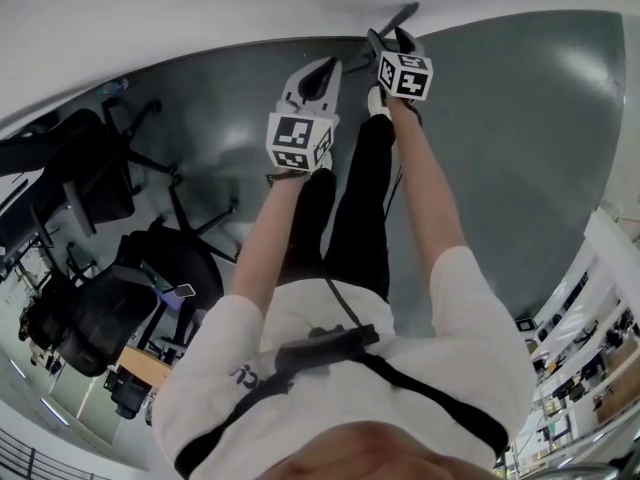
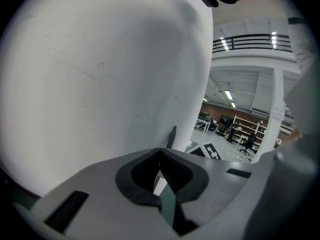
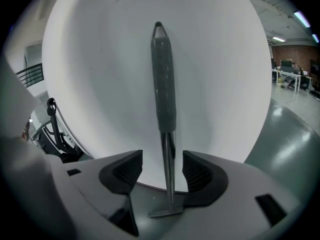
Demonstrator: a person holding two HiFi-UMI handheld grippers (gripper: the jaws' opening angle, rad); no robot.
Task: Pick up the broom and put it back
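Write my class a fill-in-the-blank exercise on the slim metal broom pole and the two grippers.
The slim metal broom pole with a dark grey grip stands between the jaws of the ___ gripper. Those jaws are ___, clear of the pole. Behind the pole rises a round ___ column.
Missing words: right; open; white.

I can read no words or numbers anywhere. The cubes (image 1: 298,140) on my left gripper (image 1: 325,68) and right gripper (image 1: 390,40) show only square patterns.

One left gripper (image 1: 318,76), one right gripper (image 1: 393,40), one broom (image 3: 164,84) and one white column (image 2: 100,74).
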